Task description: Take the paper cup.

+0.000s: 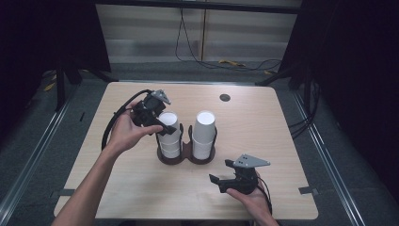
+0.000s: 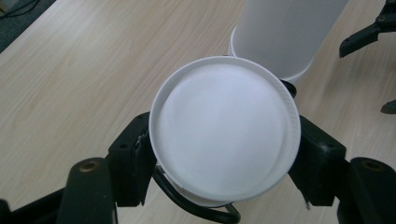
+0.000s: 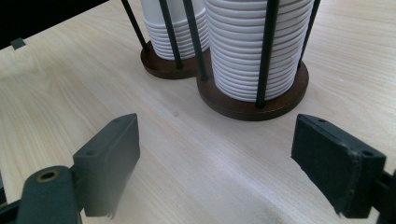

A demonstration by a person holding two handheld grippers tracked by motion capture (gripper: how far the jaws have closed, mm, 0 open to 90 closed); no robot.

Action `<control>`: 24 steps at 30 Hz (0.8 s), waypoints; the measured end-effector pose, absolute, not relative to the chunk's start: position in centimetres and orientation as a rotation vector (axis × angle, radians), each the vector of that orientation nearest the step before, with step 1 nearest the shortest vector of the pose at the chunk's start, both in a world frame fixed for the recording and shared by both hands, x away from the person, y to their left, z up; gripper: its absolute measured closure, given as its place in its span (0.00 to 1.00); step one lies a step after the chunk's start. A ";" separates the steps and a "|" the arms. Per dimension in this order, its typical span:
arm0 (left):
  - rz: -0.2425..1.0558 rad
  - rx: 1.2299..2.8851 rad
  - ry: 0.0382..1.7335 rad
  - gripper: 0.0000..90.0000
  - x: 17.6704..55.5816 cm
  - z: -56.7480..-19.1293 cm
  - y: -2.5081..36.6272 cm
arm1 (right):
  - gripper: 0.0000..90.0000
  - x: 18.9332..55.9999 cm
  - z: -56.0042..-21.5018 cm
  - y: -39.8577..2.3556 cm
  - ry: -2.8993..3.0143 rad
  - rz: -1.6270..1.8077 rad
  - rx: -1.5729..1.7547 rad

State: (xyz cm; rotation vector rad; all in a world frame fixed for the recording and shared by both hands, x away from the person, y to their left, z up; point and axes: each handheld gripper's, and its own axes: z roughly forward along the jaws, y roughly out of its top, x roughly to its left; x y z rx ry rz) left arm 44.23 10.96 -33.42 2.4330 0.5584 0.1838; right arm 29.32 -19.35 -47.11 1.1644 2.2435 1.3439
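The left gripper (image 1: 157,117) sat at the top of the left stack of white paper cups (image 2: 224,128), its two black jaws standing one on each side of the topmost upturned cup. In the left gripper view the jaws pressed against the cup's rim at left and right, so they appeared closed on it, though how firm the hold was could not be told. The cup lay directly between the jaws, its flat base facing the camera and its long axis running upright, away from the jaws down into the stack.

The second cup stack (image 1: 204,132) stood just beyond the jaws and to their right, in the other ring of the dark wooden two-ring cup holder (image 1: 186,157) with its thin black upright rods.

The right gripper (image 1: 223,181) rested low over the wooden table (image 1: 263,127), jaws spread wide with nothing between them. The holder lay ahead of those jaws, well apart from them.

The left hand (image 1: 124,132) was clearly the nearer one to the cups. Judging from this, the coming move likely turned on lifting the gripped cup straight up along the stack's axis, clear of the rods.
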 end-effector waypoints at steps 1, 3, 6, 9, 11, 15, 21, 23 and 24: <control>0.189 2.435 0.556 0.36 44.2 -33.3 11.0 | 0.17 29.3 -47.1 -19.4 2.244 1.344 1.165; 0.187 2.405 0.552 0.36 44.1 -33.0 11.3 | 0.17 29.4 -47.1 -19.3 2.244 1.341 1.161; 0.188 2.404 0.557 0.36 44.0 -32.8 11.4 | 0.17 29.3 -47.1 -19.3 2.243 1.341 1.165; 0.187 2.387 0.560 0.36 44.0 -32.6 11.6 | 0.17 29.4 -47.1 -19.3 2.244 1.341 1.162; 0.186 2.387 0.563 0.36 44.0 -32.3 11.7 | 0.17 29.3 -47.1 -19.3 2.244 1.340 1.165; 0.192 2.399 0.549 0.36 43.8 -32.1 11.8 | 0.17 29.4 -47.2 -19.3 2.245 1.341 1.163; 0.193 2.392 0.546 0.36 43.8 -32.1 11.8 | 0.17 29.4 -47.1 -19.2 2.244 1.342 1.169; 0.190 2.384 0.554 0.36 43.8 -32.1 11.8 | 0.17 29.4 -47.2 -19.2 2.244 1.343 1.165; 0.191 2.384 0.554 0.36 43.8 -32.0 11.8 | 0.17 29.4 -47.2 -19.3 2.244 1.341 1.169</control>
